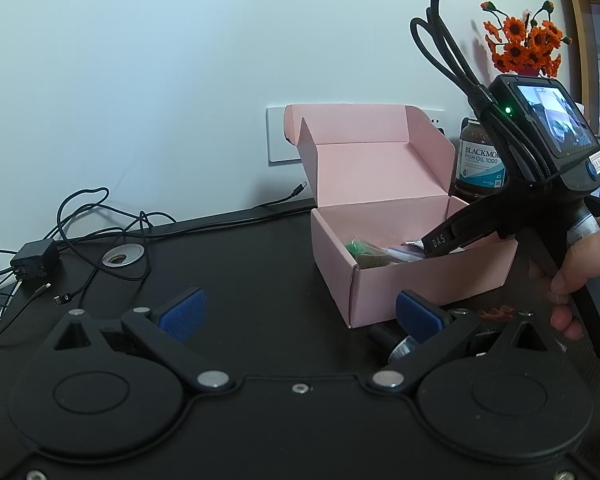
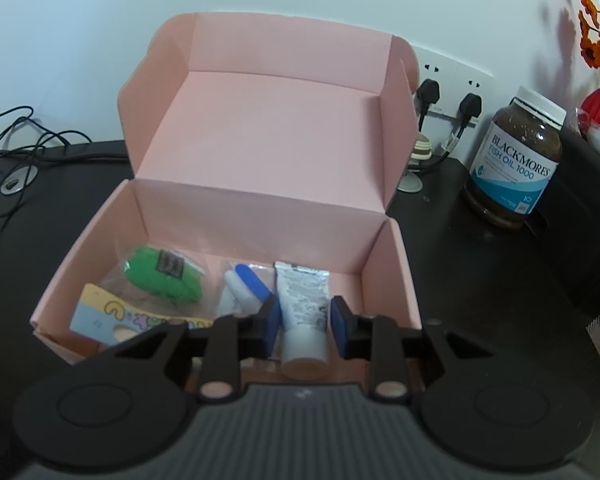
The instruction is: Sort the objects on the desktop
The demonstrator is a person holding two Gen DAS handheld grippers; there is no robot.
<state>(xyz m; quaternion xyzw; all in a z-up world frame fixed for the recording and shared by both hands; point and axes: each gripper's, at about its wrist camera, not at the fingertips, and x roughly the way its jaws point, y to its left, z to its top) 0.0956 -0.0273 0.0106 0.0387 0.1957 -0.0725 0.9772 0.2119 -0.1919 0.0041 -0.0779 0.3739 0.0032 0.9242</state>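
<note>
Left-wrist view first. Your left gripper (image 1: pixel 300 316) sits low over the black desk (image 1: pixel 240 264) with its jaws wide apart and nothing between the blue pads (image 1: pixel 184 314); it's parked, presumably to stay clear while the other hand works. Pink box (image 1: pixel 400 280) is ahead and to the right of it, lid flap propped up against the wall so the cavity stays open for drops. Your right gripper (image 1: pixel 430 245) comes in from the right, nose tilted down over the box's far rim, your hand (image 1: pixel 576 280) on its grip. A small metal-capped item (image 1: pixel 404 350) lies just beside the left gripper's right finger, near the box's front corner; can't tell what it is. Charger and cables (image 1: pixel 36 264) are well off to the left, fish oil bottle (image 1: pixel 480 160) behind the box.

Right-wrist view. Right gripper (image 2: pixel 305 322) is clamped on a white tube (image 2: pixel 304 312), pads pressing its sides near the cap end, cap toward you, crimped end pointing into the box (image 2: pixel 52 304). The tube hangs over the near rim, right part of the cavity, which looks like the free floor space. Left of the gripper inside the box: a bagged blue-and-white item (image 2: pixel 246 284), a bagged green felt piece (image 2: pixel 164 278), and a colourful card (image 2: pixel 100 316) at the near-left corner. Grip near the cap reads as deliberate: the flat end lands first. My read: placing step, release not yet done.
</note>
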